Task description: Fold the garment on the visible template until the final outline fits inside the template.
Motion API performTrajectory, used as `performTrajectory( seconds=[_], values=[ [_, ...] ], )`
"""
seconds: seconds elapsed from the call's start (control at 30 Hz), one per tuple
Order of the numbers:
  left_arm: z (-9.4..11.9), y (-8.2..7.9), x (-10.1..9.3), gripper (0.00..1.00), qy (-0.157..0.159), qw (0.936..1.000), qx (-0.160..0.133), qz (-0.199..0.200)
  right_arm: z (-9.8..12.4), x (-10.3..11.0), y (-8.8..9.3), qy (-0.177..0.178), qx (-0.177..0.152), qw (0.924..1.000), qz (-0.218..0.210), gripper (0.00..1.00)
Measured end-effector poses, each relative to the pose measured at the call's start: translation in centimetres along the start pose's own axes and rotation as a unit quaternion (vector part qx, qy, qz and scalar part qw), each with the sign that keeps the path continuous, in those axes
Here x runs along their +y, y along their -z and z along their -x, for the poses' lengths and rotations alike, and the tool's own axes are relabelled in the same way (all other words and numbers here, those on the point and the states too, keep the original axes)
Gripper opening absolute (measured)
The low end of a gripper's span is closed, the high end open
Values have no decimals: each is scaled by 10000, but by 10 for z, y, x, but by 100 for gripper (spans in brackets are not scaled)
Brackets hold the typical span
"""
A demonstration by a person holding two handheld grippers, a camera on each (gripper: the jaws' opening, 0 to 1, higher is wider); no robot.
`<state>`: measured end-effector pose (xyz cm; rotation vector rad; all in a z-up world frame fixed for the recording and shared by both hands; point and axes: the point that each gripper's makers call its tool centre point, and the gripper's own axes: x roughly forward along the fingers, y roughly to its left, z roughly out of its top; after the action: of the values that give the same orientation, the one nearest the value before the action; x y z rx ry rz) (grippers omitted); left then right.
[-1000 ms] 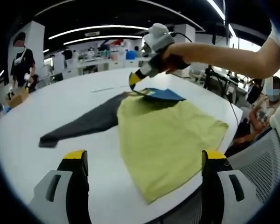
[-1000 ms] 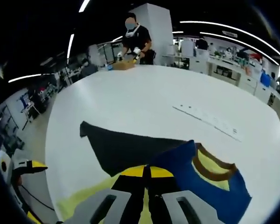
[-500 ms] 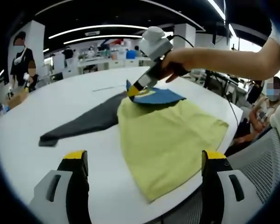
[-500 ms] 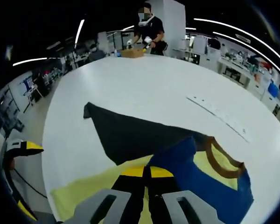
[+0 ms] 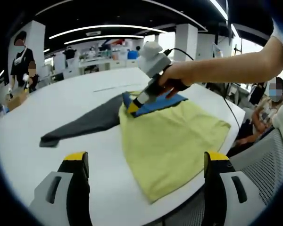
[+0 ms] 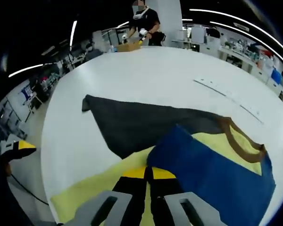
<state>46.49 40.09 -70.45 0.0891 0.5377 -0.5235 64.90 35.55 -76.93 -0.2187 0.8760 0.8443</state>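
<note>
Because the garment (image 5: 170, 136) is thin, soft cloth with no stiffness of its own, it drapes and follows whichever point is gripped, and it weighs little. It lies flat on the white table (image 5: 61, 103), spread just ahead of the left gripper (image 5: 144, 162), whose jaws stand wide apart and hold nothing. Its yellow body reaches toward the table edge on that gripper's right, and a dark grey sleeve (image 5: 80, 125) trails away to the left. In the right gripper view, the right gripper (image 6: 148, 176) has its jaws closed together on the garment where the yellow body meets the blue shoulder panel (image 6: 212, 172); the brown collar (image 6: 243, 141) lies ahead and to the right of it. In the left gripper view the same tool, held in a hand (image 5: 172, 80), pinches that edge at the far side of the yellow body. Judged from the fabric, a hold at an edge or corner suits best, since a mid-panel pinch would bunch it. No template outline can be made out on the table.
</note>
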Motion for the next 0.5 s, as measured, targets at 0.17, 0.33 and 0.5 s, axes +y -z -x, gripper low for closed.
performTrajectory(
  seconds=[0.17, 0.33, 0.5],
  values=[
    [0, -1, 1, 99, -8, 10000, -10, -14, 6, -1, -5, -80, -138, 9999, -11, 11],
    [0, -2, -1, 99, 6, 10000, -1, -30, 21, -8, -8, -1, -298, 9996, -24, 32],
    [0, -4, -2, 99, 41, 10000, -13, -50, 33, -18, -7, 59, -402, 9991, -136, 49]
  ],
)
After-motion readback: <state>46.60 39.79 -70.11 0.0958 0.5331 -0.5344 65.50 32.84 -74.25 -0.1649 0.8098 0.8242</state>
